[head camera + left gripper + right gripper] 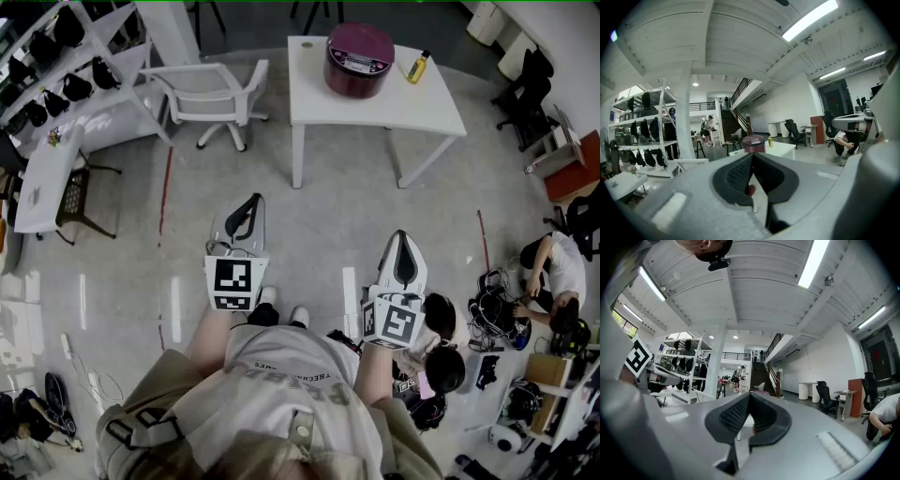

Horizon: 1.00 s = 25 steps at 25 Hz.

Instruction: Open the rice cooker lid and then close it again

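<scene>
Standing well apart from the white tabletop [427, 111], the person has, as I judge it, not yet begun the real work. In the head view the rice cooker [359, 58] sits on that tabletop, at about 12 o'clock from the person. A yellow bottle [418, 67] is just beside it, on its 3 o'clock side. The lid [356, 39] lies flat on the cooker, so it looks closed and untouched.

The left tongs [254, 199] and the right tongs [402, 235] are both held in front of the body, over the bare floor [328, 211], pointing towards 12 o'clock. Each pair has its jaws pressed together with nothing between them. The left gripper view shows the cooker small and far beyond the closed tips.

So both parts of the task are left: first the approach to the tabletop, then the opening of the lid, then the closing. I expect that the tongs must spread or press a latch, but no latch is clear from here.
</scene>
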Motion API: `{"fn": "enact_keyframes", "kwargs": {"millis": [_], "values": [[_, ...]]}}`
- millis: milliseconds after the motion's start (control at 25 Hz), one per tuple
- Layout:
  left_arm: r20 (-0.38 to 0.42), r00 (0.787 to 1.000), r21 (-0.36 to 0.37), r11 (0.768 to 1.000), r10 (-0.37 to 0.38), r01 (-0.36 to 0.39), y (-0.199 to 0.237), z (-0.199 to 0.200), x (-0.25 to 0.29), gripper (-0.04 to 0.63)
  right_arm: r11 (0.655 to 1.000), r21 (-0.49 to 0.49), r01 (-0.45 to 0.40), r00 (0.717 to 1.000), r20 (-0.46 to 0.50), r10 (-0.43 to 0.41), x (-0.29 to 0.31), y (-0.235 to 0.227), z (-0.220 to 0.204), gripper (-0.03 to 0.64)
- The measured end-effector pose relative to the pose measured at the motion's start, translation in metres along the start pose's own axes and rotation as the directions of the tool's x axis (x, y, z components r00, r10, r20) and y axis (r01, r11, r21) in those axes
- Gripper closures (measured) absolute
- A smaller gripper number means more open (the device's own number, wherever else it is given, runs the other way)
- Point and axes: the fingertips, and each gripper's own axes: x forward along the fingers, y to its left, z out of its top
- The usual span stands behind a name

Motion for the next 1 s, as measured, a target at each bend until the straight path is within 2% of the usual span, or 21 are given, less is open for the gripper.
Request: {"fn": "enact_keyframes", "kwargs": {"millis": [680, 960, 1000], "values": [[-0.046, 0.999, 0.005, 1.0, 0.022, -0.022, -0.024, -0.011, 0.004, 0.584, 0.999, 0.03, -0.033, 0.999, -0.032, 0.034, 0.002, -0.018, -0.018, 0.617], [0.005, 0.997, 0.012, 0.997, 0.082, -0.082, -0.028, 0.007, -0.002, 0.584, 0.984, 0.171, -0.056, 0.998, 0.026, 0.053, 0.0, -0.04, -0.015, 0.615], [0.016, 0.996, 0.006, 0.996, 0.09, -0.09, -0.027, 0.01, -0.004, 0.573, 0.981, 0.18, -0.068, 0.997, 0.032, 0.063, 0.0, -0.041, -0.014, 0.58]]}}
